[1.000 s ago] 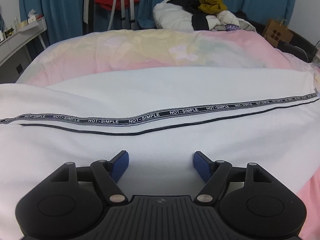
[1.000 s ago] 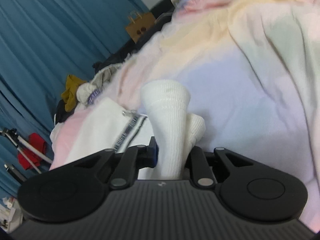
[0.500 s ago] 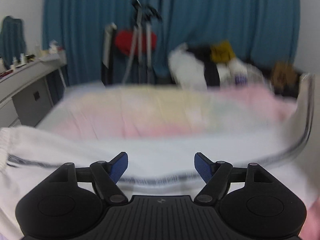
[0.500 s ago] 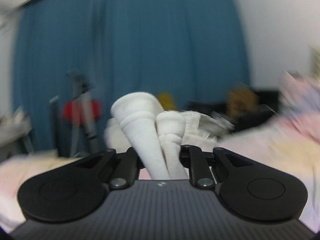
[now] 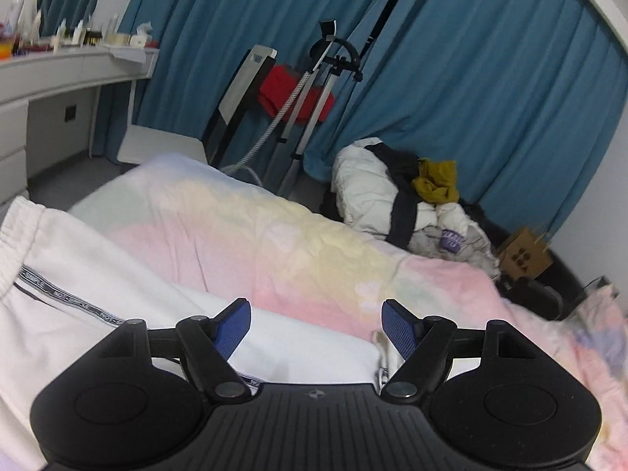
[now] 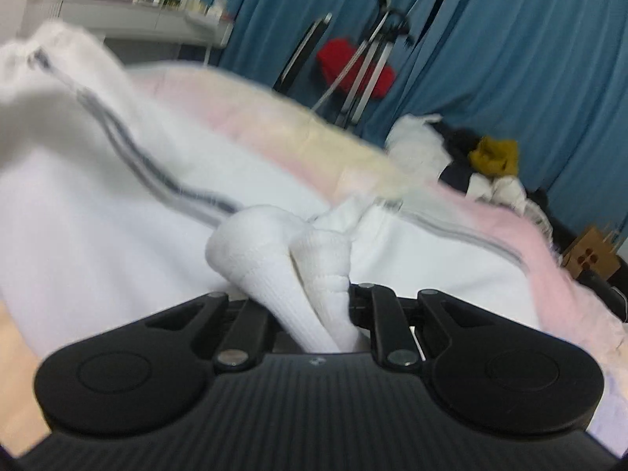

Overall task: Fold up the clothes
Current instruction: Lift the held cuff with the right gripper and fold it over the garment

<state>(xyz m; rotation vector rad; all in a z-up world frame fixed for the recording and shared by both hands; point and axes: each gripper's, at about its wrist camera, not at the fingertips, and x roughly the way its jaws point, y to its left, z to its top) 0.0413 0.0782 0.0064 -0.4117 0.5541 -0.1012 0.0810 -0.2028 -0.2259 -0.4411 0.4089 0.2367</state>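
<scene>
White trousers (image 5: 78,259) with a black lettered side stripe lie across the pastel bedspread (image 5: 274,235), their elastic waistband (image 5: 17,216) at the far left. My left gripper (image 5: 314,310) hangs open above the trousers with nothing between its blue pads. In the right wrist view my right gripper (image 6: 310,314) is shut on the two ribbed leg cuffs (image 6: 271,247), which stick out bunched in front of the jaws. The rest of the trousers (image 6: 98,196) spreads beneath and behind them, blurred, with the striped leg doubling back to the right.
A pile of clothes (image 5: 392,184) sits at the bed's far edge. Behind it stand a garment steamer stand (image 5: 325,78) with a red item and blue curtains. A white desk (image 5: 59,74) is at the left, a cardboard bag (image 5: 524,257) at the right.
My right gripper has swung across the bed with the cuffs held, rolling level, and now hangs over the trousers' body. My left gripper has lifted off the fabric and stayed open.
</scene>
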